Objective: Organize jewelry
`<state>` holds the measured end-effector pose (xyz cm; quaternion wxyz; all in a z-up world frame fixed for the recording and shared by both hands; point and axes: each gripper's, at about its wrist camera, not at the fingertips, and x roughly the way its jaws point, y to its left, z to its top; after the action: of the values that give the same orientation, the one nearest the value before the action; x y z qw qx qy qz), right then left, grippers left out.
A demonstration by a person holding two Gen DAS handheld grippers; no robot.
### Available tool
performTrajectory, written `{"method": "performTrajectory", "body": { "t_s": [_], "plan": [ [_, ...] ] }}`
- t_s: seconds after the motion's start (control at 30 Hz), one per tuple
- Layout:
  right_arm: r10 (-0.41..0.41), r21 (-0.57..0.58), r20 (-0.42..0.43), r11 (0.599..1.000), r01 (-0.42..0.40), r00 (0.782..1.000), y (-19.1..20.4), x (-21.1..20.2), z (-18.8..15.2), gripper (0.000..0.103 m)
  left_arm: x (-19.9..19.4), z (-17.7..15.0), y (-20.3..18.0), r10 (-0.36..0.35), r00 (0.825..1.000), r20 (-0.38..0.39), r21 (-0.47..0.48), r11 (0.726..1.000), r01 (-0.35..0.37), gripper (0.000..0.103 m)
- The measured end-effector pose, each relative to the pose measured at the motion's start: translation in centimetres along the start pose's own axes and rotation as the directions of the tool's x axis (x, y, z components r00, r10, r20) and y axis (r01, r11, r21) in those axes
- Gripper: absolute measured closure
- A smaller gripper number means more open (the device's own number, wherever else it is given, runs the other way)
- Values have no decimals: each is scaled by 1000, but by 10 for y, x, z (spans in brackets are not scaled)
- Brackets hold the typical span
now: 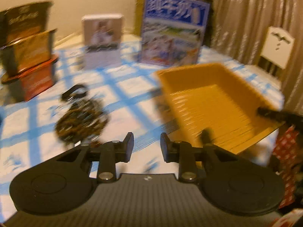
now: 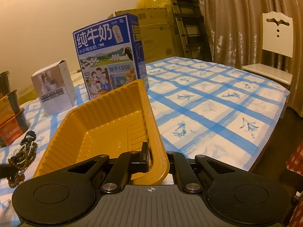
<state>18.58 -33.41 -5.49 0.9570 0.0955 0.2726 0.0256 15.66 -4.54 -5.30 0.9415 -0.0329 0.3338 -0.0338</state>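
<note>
in the left wrist view, blurred, the left claw (image 1: 146, 144) hangs open and empty above the bench (image 1: 130, 87), near the jewelry (image 1: 81, 119) heaped toward its left edge. in the right wrist view the right claw (image 2: 158, 158) pinches the near rim of the yellow tray (image 2: 98, 130), which sits tilted; that thin rim could slip or flex, so the tray might drop or knock the jewelry aside.

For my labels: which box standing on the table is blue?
The tall milk carton box, blue with white Chinese characters; the smaller box left of it is white and beige.

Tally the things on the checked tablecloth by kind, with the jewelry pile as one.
Yellow tray, gripped by the right gripper: 1
Jewelry pile: 1
Upright printed boxes, blue milk box and small white box: 2
Stack of dark and red containers: 1
Total: 5
</note>
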Motion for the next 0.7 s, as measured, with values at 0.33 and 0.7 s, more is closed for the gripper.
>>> {"method": "performTrajectory", "body": {
  "t_s": [0.33, 0.7],
  "plan": [
    [-12, 10, 0, 1000, 12, 1000, -5, 2, 0, 97, 13, -22, 22, 104, 993, -52, 35, 994, -102, 76],
    [-13, 17, -6, 1000, 13, 1000, -7, 4, -2, 97, 48, -19, 21, 127, 989, -76, 104, 988, -119, 88]
  ]
}}
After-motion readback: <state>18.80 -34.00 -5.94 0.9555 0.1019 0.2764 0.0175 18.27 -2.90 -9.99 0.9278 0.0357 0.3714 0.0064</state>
